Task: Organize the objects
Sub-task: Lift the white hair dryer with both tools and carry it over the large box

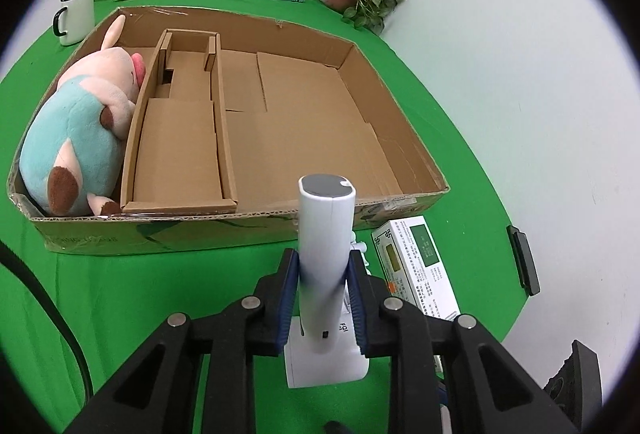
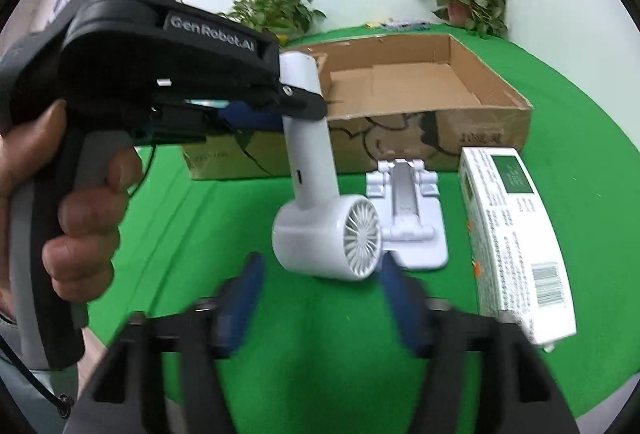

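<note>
Two claws work here: the left claw (image 1: 324,270) clamps the fan (image 2: 320,193) by its handle above the worktop (image 1: 160,294) near the box (image 1: 280,113), the right claw (image 2: 320,298) gapes empty beneath, and the heavy head could swing it loose.

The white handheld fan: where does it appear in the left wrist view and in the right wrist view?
Left wrist view: white handheld fan, low centre, handle clamped by left gripper.
Right wrist view: fan at centre, head lowest, beyond the right gripper.
Shared landmark: cardboard box behind it.
</note>
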Demonstrator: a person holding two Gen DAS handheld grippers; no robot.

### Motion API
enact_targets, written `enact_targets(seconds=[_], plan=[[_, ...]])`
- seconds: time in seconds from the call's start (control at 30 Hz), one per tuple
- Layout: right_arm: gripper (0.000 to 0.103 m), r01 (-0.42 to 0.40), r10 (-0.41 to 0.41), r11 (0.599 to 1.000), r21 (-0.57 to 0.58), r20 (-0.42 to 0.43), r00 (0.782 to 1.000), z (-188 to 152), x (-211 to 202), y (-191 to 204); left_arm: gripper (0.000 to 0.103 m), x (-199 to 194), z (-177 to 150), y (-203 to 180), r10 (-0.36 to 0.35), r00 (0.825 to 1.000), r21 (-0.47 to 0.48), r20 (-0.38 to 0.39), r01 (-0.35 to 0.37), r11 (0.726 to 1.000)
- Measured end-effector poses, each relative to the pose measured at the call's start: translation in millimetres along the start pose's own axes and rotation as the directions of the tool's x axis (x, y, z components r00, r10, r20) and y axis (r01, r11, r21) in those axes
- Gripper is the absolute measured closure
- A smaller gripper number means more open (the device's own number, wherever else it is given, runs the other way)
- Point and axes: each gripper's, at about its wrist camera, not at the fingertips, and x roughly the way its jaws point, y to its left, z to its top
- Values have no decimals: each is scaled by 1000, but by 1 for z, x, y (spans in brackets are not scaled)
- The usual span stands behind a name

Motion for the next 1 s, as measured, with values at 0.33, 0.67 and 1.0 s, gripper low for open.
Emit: enact_targets(seconds=[0.33, 0.67, 1.0], plan=[[37, 96, -93, 991, -98, 29, 995, 8, 38, 15, 80, 7, 7, 0, -4, 1000, -38, -30, 3, 999], [36, 132, -130, 987, -97, 32, 991, 1, 50, 16, 80, 12, 13, 10, -26, 998, -68, -58, 22, 997], [40, 146, -147, 984, -98, -9, 989, 0, 66, 18, 79, 26, 21, 21, -32, 995, -82, -94, 24, 996]])
